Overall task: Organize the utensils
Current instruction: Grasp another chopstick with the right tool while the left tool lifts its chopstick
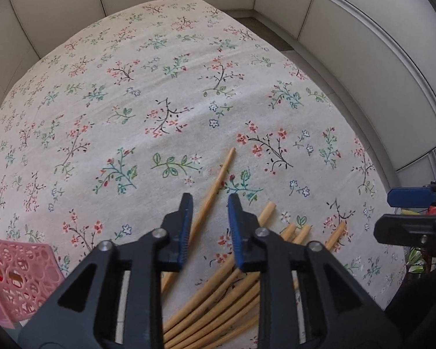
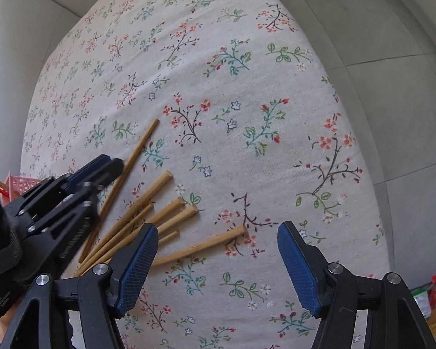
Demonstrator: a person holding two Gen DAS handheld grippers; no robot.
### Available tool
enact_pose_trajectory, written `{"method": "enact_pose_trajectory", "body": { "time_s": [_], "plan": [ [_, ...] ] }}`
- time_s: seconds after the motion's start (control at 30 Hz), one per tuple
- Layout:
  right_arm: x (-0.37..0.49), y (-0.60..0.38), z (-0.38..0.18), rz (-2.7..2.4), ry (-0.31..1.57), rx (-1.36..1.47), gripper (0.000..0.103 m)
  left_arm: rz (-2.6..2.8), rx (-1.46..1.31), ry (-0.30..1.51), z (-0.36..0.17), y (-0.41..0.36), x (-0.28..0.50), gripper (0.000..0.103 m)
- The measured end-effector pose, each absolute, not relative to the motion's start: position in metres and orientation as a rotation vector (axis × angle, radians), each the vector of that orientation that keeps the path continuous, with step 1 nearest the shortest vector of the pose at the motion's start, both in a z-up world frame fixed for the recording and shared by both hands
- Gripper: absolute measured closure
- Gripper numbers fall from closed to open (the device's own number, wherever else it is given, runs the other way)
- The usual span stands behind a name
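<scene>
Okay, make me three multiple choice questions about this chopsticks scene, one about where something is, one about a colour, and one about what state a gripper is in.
1. Where do the wooden chopsticks lie?
A. Inside the basket
B. Loose on the floral tablecloth
C. Held in the right gripper

2. What colour is the perforated basket at the table's left edge?
A. Pink
B. Green
C. White

3. How does the left gripper stand?
A. Shut on a chopstick
B. Out of view
C. Open, its fingers either side of one chopstick

Answers:
1 B: the sticks fan out directly on the cloth.
2 A: its lattice wall is plainly pink.
3 C: the left wrist view shows a gap between the pads with a stick running through it.
</scene>
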State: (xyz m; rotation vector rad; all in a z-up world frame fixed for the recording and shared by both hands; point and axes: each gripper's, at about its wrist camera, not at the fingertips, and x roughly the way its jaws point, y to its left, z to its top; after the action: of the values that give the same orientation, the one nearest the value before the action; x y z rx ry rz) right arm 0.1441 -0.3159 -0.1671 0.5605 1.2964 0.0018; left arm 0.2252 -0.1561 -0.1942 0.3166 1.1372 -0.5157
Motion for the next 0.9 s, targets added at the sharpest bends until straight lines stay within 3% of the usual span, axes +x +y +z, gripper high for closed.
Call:
{"method": "enact_pose_trajectory", "body": {
  "time_s": [0.27, 0.33, 0.53, 0.9],
  "plan": [
    [0.15, -0.327, -0.173, -0.021, 1.313, 0.573, 0.03, -0.516, 0.365, 1.15, -0.205, -0.178, 0.24, 0.073],
    [0.15, -0.329, -0.173, -0.024, 1.311, 0.578, 0.03, -0.524, 0.374, 1.154, -0.204, -0.18, 0.239, 0.092],
    [0.147, -0.326, -0.173, -0.005, 1.316, 0.594, 0.03, -0.448, 0.411, 1.114, -0.195, -0.172, 0.231, 0.094],
    [0.149, -0.306, -0.19, 0.012, 1.379, 0.61, 0.03, -0.385, 0.336, 0.958, -0.117, -0.116, 0.189, 0.096]
  ]
}}
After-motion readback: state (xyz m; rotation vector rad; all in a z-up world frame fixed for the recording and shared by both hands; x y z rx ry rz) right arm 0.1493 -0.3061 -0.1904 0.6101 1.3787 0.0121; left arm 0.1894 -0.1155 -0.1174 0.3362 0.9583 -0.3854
